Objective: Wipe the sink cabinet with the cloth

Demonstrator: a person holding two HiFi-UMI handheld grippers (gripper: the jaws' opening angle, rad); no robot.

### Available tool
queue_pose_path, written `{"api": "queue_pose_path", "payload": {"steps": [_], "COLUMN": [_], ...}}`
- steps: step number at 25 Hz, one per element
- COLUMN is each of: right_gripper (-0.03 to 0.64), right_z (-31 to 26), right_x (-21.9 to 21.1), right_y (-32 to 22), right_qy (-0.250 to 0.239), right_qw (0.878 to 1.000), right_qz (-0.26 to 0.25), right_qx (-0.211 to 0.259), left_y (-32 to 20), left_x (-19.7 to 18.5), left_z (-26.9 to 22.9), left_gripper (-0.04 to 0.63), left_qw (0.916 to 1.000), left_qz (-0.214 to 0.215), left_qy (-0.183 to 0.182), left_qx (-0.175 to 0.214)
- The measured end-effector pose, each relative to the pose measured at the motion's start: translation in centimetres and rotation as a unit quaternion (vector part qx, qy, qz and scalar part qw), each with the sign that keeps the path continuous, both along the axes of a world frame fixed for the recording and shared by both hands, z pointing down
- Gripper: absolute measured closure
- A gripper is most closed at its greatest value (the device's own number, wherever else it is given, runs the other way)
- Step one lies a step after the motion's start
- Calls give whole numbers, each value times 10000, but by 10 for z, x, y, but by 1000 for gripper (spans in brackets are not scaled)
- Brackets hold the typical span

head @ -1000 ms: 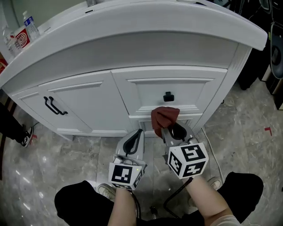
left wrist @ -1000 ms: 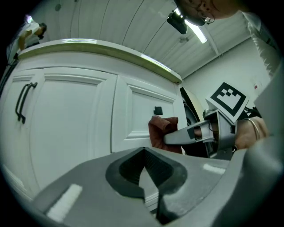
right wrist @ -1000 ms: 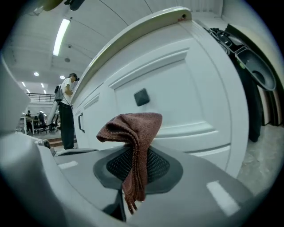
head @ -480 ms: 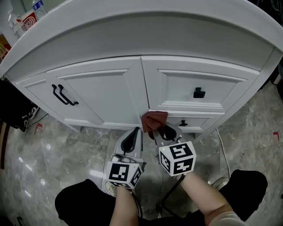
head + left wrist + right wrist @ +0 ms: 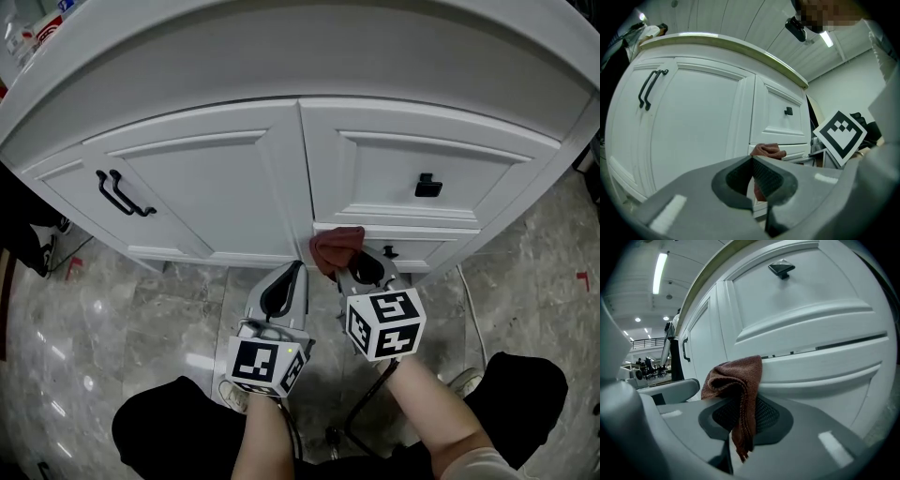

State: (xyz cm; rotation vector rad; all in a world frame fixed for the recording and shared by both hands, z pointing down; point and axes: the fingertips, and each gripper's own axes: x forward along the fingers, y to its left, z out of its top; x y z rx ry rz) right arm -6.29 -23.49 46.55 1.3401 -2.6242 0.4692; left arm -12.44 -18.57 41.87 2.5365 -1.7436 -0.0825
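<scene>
The right gripper was clamped on the brown cloth, whose bunched end lay against the sink cabinet at the rail beneath the upper drawer. The left gripper (jaws together, empty) hung just beside it.

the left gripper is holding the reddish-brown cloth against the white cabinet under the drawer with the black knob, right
No, the right gripper holds the reddish-brown cloth against the white cabinet under the drawer with the black knob; the right gripper view shows it in those jaws. The left gripper is shut, empty.
</scene>
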Motion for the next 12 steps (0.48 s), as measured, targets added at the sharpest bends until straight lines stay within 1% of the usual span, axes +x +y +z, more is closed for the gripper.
{"api": "queue_pose_path", "payload": {"steps": [6, 12], "right_gripper": [525, 525], "right_z": [4, 9], "right_x": [26, 56], "right_y": [-7, -10], "right_qy": [134, 30], "right_qw": [9998, 9993], "right_qz": [110, 349], "right_qx": [-1, -100], "left_y": [-6, -12], "left_x": [23, 45], "left_z": [-5, 2], "left_gripper": [595, 595], "left_qw": [9998, 9993], "left_qz": [206, 374], "left_qy": [-15, -22], "left_qx": [60, 3]}}
